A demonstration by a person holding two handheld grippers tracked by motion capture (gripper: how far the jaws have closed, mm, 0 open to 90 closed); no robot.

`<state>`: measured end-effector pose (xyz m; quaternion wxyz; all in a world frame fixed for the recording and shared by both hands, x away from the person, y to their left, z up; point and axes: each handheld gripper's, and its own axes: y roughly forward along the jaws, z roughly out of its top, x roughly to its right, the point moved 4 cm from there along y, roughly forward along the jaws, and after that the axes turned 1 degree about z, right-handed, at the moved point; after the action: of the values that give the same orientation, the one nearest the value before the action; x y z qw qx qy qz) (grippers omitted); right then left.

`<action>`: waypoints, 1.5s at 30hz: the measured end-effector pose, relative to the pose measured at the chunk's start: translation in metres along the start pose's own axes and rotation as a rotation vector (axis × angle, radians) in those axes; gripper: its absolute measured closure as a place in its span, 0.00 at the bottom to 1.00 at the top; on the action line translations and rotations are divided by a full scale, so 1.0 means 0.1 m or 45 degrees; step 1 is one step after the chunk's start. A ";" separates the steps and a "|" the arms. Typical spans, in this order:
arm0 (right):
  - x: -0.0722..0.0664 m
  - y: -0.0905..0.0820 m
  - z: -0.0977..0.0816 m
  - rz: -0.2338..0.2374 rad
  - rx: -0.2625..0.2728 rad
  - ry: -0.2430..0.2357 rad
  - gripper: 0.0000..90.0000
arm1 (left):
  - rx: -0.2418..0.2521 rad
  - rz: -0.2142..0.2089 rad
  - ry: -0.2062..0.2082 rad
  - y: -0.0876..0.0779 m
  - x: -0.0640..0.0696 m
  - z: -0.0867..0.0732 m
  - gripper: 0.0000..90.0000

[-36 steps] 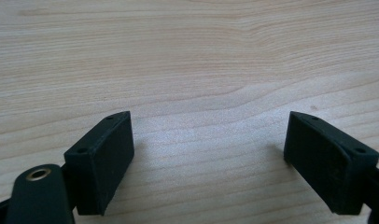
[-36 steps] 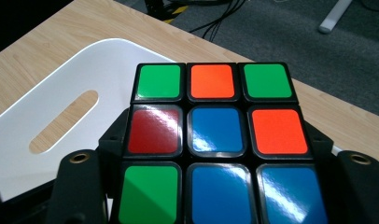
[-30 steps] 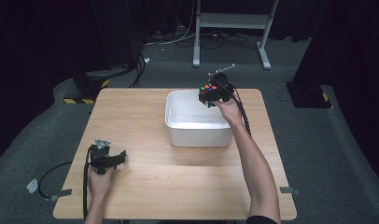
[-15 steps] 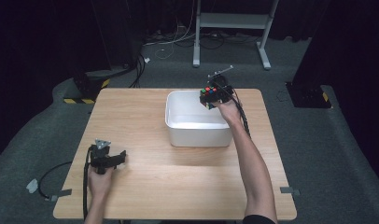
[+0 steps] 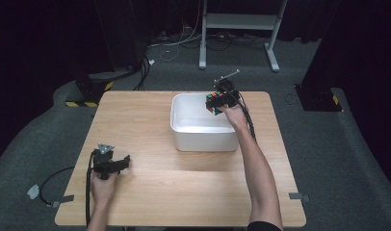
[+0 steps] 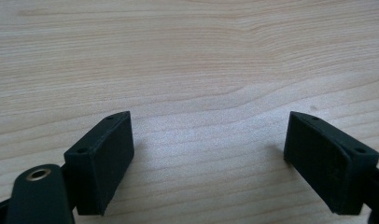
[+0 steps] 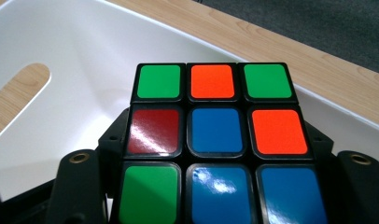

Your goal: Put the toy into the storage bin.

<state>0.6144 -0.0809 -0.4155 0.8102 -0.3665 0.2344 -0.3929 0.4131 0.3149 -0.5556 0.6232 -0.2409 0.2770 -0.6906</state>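
- Puzzle cube (image 7: 214,140) is clamped between the jaws of my right gripper (image 5: 222,98), scrambled face toward its camera. I hold it above the white bin (image 5: 203,140), over the bin's far right corner, so that a release should land it inside.
- From what shows of the bin's interior I see nothing in it; the slot handle (image 7: 24,93) in its wall reveals the wooden table (image 5: 145,125) beyond.
- Left gripper (image 6: 208,154) is parked low over the table, well apart from the bin on its near left, jaws spread wide with nothing between them. I judge it idle, kept clear of the drop.
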 end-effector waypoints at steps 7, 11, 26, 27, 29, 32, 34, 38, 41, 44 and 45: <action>-0.05 0.01 0.00 0.014 -0.018 -0.005 0.37 | 0.000 0.001 0.001 0.00 0.00 0.00 0.18; -0.07 0.01 0.00 0.020 -0.017 -0.020 0.37 | 0.000 0.001 0.001 0.00 0.00 0.00 0.18; -0.15 -0.02 -0.05 0.054 -0.020 -0.034 0.37 | 0.000 0.001 0.001 0.00 0.00 0.00 0.18; -0.16 -0.02 -0.06 0.058 -0.026 -0.030 0.37 | 0.000 0.001 0.001 0.00 0.00 0.00 0.18; -0.17 -0.03 -0.08 0.047 -0.046 -0.044 0.37 | 0.002 0.000 -0.001 0.00 0.00 0.00 0.18; -0.16 -0.06 -0.09 0.044 -0.045 -0.045 0.37 | 0.003 0.000 -0.002 0.00 0.00 0.00 0.18; -0.14 -0.09 -0.11 0.055 -0.034 -0.023 0.37 | 0.003 0.000 -0.004 0.00 0.00 0.00 0.18; -0.11 -0.10 -0.15 0.058 -0.040 -0.014 0.37 | 0.004 0.001 -0.004 0.00 0.00 0.00 0.18; -0.09 -0.13 -0.17 0.064 -0.025 -0.001 0.37 | 0.003 0.001 -0.005 0.00 0.00 0.00 0.19; -0.08 -0.17 -0.19 0.055 -0.009 0.008 0.37 | 0.004 0.001 -0.004 0.00 0.00 0.00 0.18; -0.07 -0.18 -0.20 0.058 -0.005 0.010 0.37 | 0.004 0.001 -0.004 0.00 0.00 0.00 0.18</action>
<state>0.5883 -0.0907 -0.4132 0.8172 -0.3614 0.2465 -0.3753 0.4136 0.3146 -0.5556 0.6242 -0.2411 0.2751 -0.6904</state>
